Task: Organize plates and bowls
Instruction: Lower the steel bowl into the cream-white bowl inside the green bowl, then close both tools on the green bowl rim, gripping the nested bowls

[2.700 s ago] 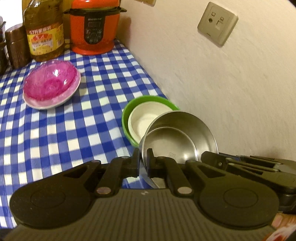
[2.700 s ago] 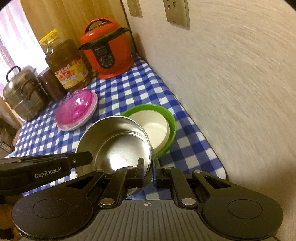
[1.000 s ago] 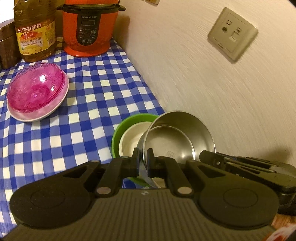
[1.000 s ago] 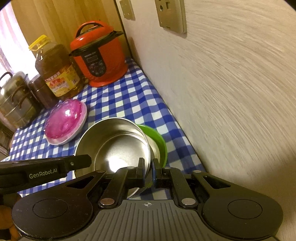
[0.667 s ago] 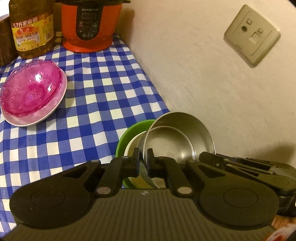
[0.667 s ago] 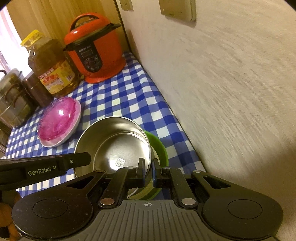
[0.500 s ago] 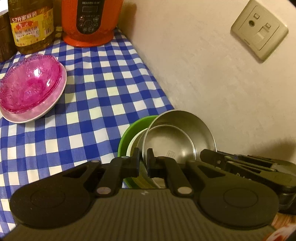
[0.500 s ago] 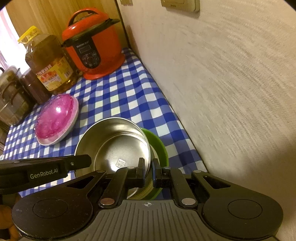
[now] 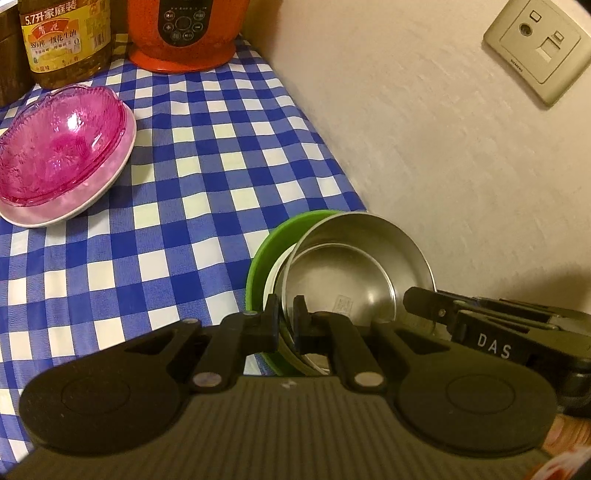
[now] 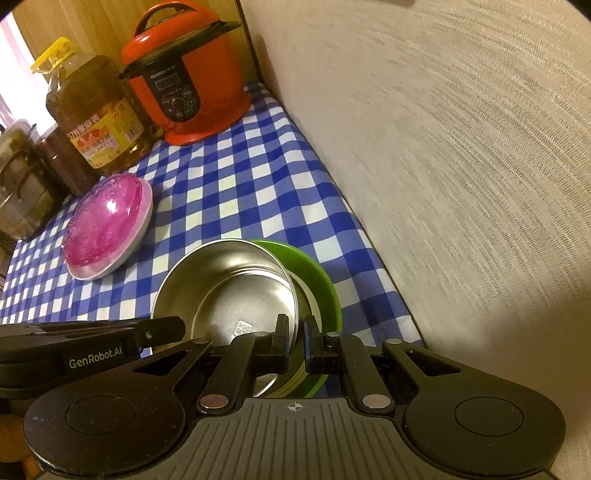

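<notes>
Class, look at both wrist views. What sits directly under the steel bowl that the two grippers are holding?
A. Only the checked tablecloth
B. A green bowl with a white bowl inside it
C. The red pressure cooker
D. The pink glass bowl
B: the steel bowl, pinched at its rim by the left gripper and the right gripper, overlaps the green bowl holding a white bowl.

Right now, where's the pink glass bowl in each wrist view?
Left wrist: pink glass bowl at the left edge, upper half, on a white plate.
Right wrist: pink glass bowl left of centre.
Shared landmark: red pressure cooker, behind it by the wall.
</notes>
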Motion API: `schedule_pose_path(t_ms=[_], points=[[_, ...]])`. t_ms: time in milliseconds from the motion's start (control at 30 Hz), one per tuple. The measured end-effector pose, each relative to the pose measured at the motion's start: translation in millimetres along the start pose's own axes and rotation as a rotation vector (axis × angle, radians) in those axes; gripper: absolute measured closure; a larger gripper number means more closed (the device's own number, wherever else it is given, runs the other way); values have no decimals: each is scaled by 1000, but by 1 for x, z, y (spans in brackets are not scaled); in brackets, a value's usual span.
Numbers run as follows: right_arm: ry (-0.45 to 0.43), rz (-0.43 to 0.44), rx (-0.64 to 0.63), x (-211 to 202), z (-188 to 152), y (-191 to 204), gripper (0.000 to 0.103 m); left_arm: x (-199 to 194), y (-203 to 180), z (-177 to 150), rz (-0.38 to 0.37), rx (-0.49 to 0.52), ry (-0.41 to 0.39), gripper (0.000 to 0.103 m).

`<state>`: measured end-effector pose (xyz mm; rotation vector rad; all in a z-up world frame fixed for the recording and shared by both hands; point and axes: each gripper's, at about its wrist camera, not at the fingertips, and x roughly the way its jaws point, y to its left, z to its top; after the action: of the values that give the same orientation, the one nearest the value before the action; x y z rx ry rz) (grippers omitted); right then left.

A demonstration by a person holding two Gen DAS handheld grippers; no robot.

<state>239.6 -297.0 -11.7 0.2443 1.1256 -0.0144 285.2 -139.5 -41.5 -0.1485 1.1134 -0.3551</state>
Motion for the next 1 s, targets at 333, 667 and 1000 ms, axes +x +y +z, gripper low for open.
schedule_pose_path(t_ms=[333,667,1000], points=[[5,15,22,4,-1,-5,95,4,-6,-1,20,53,-3,97],[-84,83,47,-14,-7,-17,58,-14,2,-4,8,64,-99,83],[-125,108,102,-7,-18,-37,54,-10,23,-9,-5,-29,-136,71]])
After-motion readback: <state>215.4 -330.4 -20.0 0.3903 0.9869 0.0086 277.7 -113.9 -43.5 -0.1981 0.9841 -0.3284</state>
